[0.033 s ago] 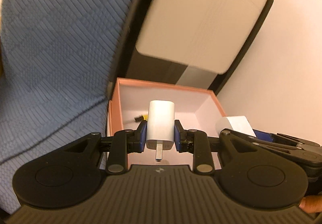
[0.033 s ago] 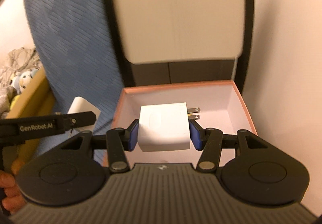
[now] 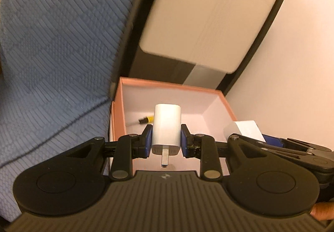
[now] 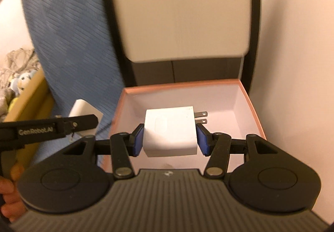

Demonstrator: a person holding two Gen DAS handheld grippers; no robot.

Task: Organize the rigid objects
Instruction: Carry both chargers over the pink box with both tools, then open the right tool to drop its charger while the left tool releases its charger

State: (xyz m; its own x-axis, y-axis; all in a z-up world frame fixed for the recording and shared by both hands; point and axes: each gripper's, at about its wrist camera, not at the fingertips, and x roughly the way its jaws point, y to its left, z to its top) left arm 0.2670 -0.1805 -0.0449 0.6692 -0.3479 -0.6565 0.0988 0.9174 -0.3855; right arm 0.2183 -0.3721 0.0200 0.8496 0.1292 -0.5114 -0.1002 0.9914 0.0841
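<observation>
My left gripper is shut on a small white charger, whose metal prong points back at the camera. It hangs over the near left part of an open pink box. My right gripper is shut on a wider white plug adapter with its two prongs pointing right, held over the middle of the same box. A small yellow and black item lies on the box floor. Each view catches the other gripper at its edge: the right one, the left one.
A blue quilted cover rises left of the box. Behind the box stands a beige panel in a dark frame, and a pale wall lies close on the right. Soft toys lie far left. A hand holds the left gripper.
</observation>
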